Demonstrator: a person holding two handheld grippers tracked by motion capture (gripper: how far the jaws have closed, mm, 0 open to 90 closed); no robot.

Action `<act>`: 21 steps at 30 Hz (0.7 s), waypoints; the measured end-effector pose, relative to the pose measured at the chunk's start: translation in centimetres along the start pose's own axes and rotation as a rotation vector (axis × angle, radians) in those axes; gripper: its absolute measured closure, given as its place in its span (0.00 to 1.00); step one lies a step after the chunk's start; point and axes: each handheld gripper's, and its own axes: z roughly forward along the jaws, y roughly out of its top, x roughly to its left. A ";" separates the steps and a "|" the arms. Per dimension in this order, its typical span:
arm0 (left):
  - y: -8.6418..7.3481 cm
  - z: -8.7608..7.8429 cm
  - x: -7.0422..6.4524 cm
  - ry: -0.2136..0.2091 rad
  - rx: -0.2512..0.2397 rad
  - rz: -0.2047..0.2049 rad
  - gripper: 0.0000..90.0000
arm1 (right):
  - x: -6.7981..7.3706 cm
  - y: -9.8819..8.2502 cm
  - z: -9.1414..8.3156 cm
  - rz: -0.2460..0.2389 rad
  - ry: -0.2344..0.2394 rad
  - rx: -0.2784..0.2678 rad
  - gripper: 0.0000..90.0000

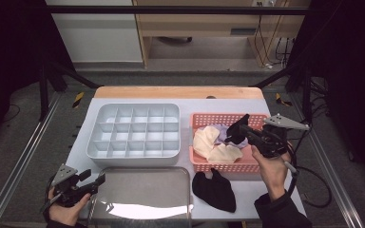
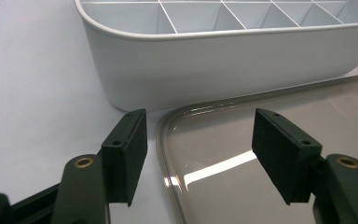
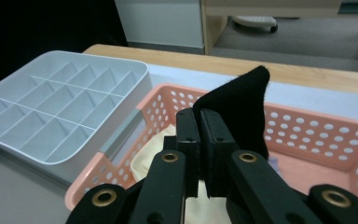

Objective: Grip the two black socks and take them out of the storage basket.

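Black sock pinched above pink basket of cream socks.

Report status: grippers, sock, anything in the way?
Right gripper shut on black sock, above pink basket. Left gripper open over tray edge. Nothing in the way.

The left gripper sits low at lower left, jaws apart; the right gripper, raised mid-right, is clamped.
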 end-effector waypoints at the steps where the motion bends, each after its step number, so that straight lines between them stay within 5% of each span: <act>1: 0.0 0.0 0.0 0.002 0.000 0.002 0.39 | 0.1 0.1 -0.3 -0.003 0.007 -0.006 0.97; 21: 0.0 0.0 0.0 0.001 0.001 0.000 0.39 | 3.7 -0.9 -5.8 -0.080 0.126 -0.058 0.97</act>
